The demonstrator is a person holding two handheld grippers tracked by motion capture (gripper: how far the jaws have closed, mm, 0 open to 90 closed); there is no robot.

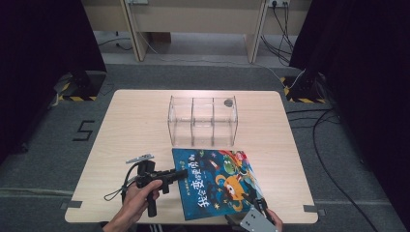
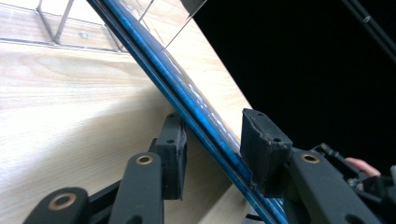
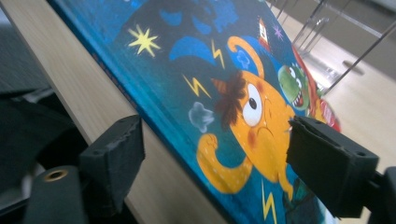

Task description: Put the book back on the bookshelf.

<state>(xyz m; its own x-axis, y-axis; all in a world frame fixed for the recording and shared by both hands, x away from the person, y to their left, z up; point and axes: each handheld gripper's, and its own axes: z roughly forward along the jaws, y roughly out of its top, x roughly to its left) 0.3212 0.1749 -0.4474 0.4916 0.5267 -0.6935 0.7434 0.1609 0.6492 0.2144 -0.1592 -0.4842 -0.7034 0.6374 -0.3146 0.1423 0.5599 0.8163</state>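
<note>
Hands at the near edge of a pale wooden table [image 1: 145,116] work a blue picture book with an orange cartoon creature on its cover [image 1: 217,181], which lies near the front edge, just in front of a clear plastic organiser with three compartments [image 1: 203,121]. The left gripper [image 1: 181,173] reaches in from the book's left side; in the left gripper view its black pads [image 2: 170,154] straddle the book's blue edge [image 2: 187,100], which runs slanted between them, clamped on it — the book looks tipped up off the wood there. The right gripper [image 3: 215,163] sits at the book's near right corner [image 1: 258,203], jaws spread wide — one pad [image 3: 114,154] over the bare table edge, the other [image 3: 329,161] over the cover, neither pressing on it.
</note>
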